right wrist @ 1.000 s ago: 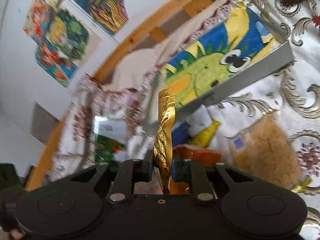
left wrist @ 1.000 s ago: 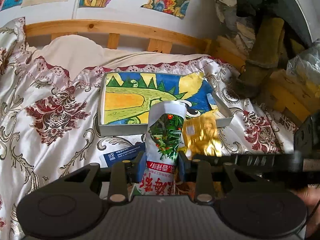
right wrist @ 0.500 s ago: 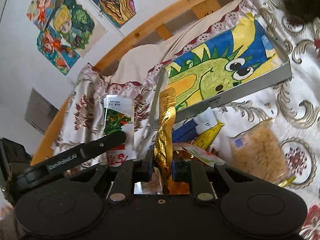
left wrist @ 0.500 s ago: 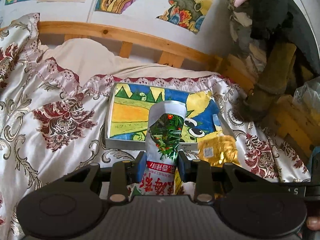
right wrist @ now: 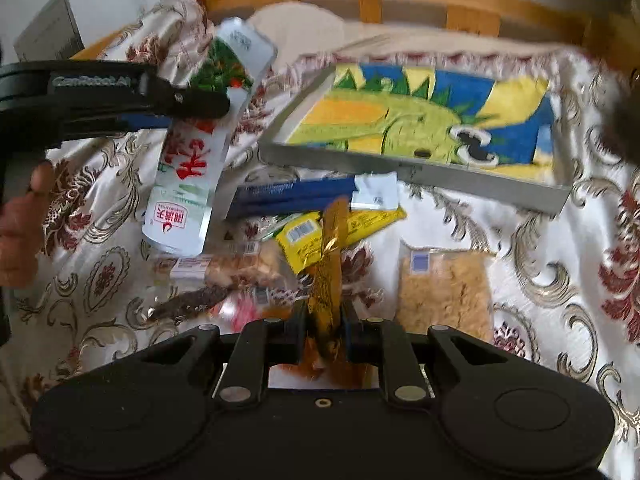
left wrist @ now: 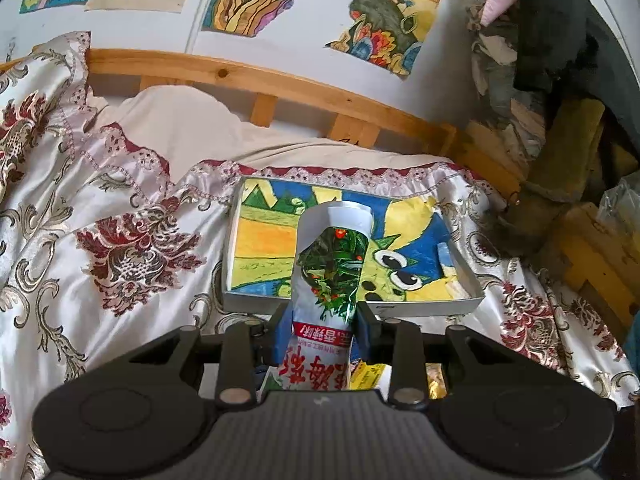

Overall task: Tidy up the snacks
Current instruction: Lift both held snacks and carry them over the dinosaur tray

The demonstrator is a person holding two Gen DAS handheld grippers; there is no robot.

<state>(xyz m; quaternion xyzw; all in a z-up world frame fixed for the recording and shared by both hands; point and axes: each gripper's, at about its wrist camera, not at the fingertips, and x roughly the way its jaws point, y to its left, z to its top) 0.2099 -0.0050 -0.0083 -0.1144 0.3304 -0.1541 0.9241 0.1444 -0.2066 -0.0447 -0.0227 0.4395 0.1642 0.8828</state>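
My left gripper (left wrist: 322, 318) is shut on a white snack pouch (left wrist: 332, 276) with green leaves and red lettering, held upright in front of the shallow white box (left wrist: 424, 306) whose floor bears a dinosaur drawing. In the right wrist view the same pouch (right wrist: 192, 168) hangs from the left gripper (right wrist: 192, 106) at the left, above the bedspread. My right gripper (right wrist: 325, 326) is shut on a crinkled gold foil packet (right wrist: 330, 264), edge-on, above a pile of loose snacks. The box (right wrist: 420, 168) lies beyond that pile.
On the bedspread lie a yellow sachet (right wrist: 360, 224), a blue box (right wrist: 288, 196), a clear bag of pale shreds (right wrist: 444, 292) and several small wrapped snacks. A hand (right wrist: 20, 232) shows at the left edge. A wooden headboard (left wrist: 280, 84) and wall drawings stand behind; clutter fills the right side.
The right gripper has rolled level and risen with the gold packet, so the box now lies straight ahead. The left gripper tilted slightly; the box sits more centred behind its pouch.
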